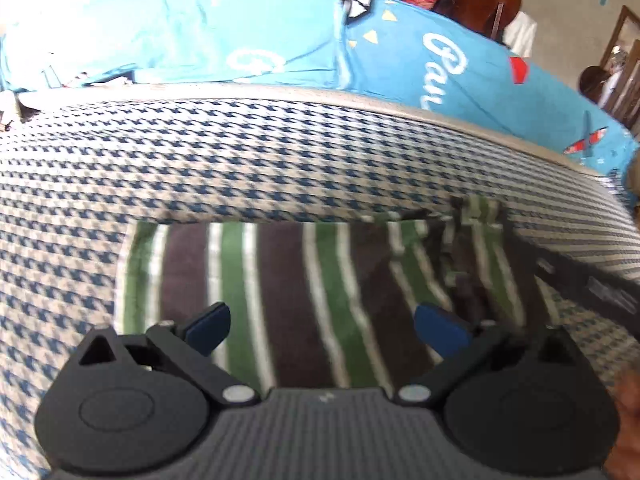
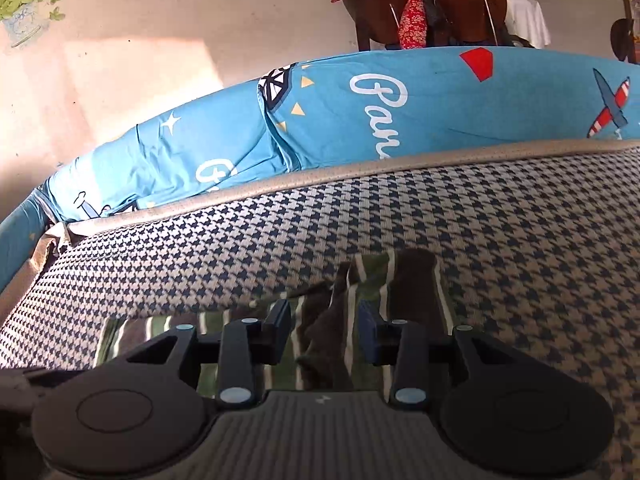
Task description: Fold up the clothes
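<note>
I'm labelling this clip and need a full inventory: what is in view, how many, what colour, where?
striped garment: one, green, brown and white, flat on the mattress.
mattress: one, blue-and-beige houndstooth, under the garment.
bedsheet: one, light blue with prints, behind the mattress.
chair: one, dark wood, at the back.
red cloth: one, floral, draped over the chair.
left gripper: black, open above the garment.
right gripper: black, garment fold between its jaws.

A green, brown and white striped garment [image 1: 304, 292] lies on navy-and-beige houndstooth upholstery [image 1: 200, 160], beside a turquoise printed sheet [image 2: 420, 112].
</note>
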Motion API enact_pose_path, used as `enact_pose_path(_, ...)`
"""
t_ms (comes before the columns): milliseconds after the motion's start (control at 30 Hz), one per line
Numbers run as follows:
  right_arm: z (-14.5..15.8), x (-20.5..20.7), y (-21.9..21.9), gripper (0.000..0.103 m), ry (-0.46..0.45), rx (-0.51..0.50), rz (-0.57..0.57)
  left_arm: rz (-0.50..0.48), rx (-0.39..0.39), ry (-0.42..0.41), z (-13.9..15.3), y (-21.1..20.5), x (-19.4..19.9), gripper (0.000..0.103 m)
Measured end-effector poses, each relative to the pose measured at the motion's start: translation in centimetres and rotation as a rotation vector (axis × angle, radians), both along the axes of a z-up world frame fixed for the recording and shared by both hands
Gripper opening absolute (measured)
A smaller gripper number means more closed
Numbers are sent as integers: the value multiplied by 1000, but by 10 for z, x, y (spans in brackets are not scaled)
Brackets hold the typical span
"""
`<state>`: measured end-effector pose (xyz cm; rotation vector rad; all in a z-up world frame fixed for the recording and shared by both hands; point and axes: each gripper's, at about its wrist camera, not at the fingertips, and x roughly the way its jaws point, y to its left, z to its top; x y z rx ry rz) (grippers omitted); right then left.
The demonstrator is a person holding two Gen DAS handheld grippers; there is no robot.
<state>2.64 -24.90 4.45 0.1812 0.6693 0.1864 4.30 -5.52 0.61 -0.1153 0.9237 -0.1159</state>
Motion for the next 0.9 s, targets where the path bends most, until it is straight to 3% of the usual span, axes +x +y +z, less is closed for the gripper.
enact_pose_path(333, -14, -45, 13, 40, 27, 48, 52, 62, 48, -19, 19, 50, 7, 102)
enact_pose_path(633, -26, -61, 69, 40, 32, 22, 287, 104, 54, -10, 22, 93, -9, 102)
enact_pose_path(900, -40, -77, 122, 40, 12, -74, 489, 121, 38, 30, 12, 113, -18, 102)
